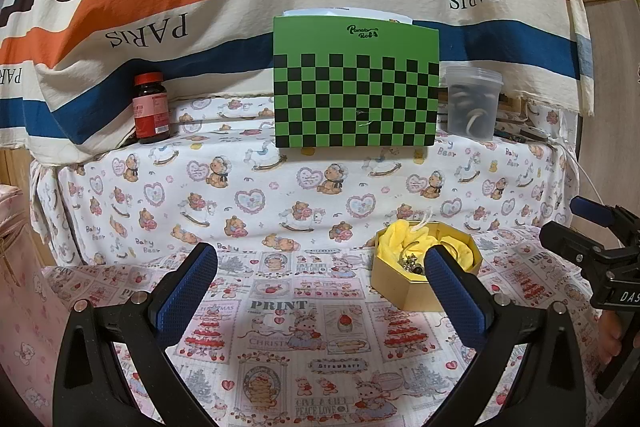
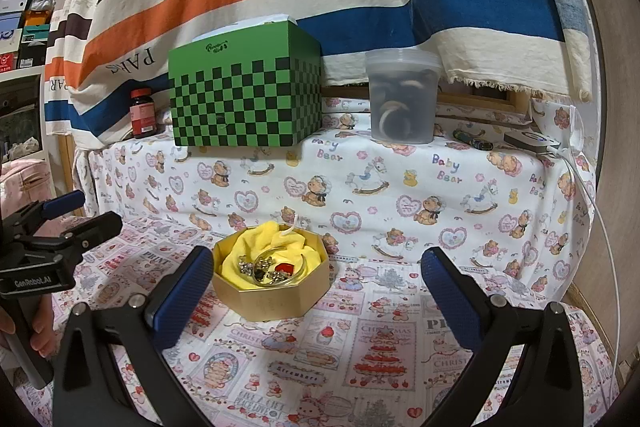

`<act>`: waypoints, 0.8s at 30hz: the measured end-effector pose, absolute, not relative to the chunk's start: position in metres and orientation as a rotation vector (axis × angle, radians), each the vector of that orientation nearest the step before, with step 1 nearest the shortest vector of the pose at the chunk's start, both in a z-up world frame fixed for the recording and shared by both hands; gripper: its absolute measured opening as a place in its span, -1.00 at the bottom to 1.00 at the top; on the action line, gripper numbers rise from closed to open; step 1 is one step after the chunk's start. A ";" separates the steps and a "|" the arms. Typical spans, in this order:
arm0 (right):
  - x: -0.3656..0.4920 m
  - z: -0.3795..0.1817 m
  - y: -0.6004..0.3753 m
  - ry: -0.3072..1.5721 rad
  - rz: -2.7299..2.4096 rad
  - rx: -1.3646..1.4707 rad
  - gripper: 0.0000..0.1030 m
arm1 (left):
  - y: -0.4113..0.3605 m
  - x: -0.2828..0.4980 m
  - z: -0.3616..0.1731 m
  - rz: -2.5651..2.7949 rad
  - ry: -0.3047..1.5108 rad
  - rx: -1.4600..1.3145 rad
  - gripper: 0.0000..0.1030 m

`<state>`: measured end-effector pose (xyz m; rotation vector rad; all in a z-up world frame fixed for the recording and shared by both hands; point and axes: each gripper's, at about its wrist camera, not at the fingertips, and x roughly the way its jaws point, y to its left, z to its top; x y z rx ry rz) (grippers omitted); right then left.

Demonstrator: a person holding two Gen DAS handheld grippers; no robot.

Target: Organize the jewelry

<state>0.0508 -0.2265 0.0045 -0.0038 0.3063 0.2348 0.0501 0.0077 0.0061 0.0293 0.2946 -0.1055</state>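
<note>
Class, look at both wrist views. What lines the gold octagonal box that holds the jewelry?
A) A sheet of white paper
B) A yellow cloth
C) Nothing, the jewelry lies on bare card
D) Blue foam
B: a crumpled yellow cloth fills the gold box, and the jewelry lies on top of it; the left wrist view also shows the yellow cloth inside the box.
</note>
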 end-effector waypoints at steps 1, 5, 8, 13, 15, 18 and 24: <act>0.051 0.004 -0.227 0.306 0.235 -0.004 1.00 | 0.008 0.050 0.006 -0.105 0.295 0.029 0.99; 0.051 0.004 -0.227 0.306 0.236 -0.004 1.00 | 0.008 0.050 0.006 -0.106 0.295 0.029 0.99; 0.051 0.004 -0.227 0.306 0.236 -0.004 1.00 | 0.008 0.050 0.006 -0.106 0.295 0.030 0.99; 0.051 0.004 -0.226 0.306 0.236 -0.004 1.00 | 0.008 0.050 0.006 -0.105 0.296 0.030 0.99; 0.051 0.005 -0.226 0.306 0.236 -0.004 1.00 | 0.008 0.051 0.006 -0.102 0.298 0.030 0.99; 0.051 0.005 -0.227 0.307 0.235 -0.004 1.00 | 0.008 0.051 0.006 -0.102 0.297 0.030 0.99; 0.051 0.004 -0.227 0.303 0.235 -0.003 1.00 | 0.009 0.051 0.005 -0.097 0.297 0.030 0.99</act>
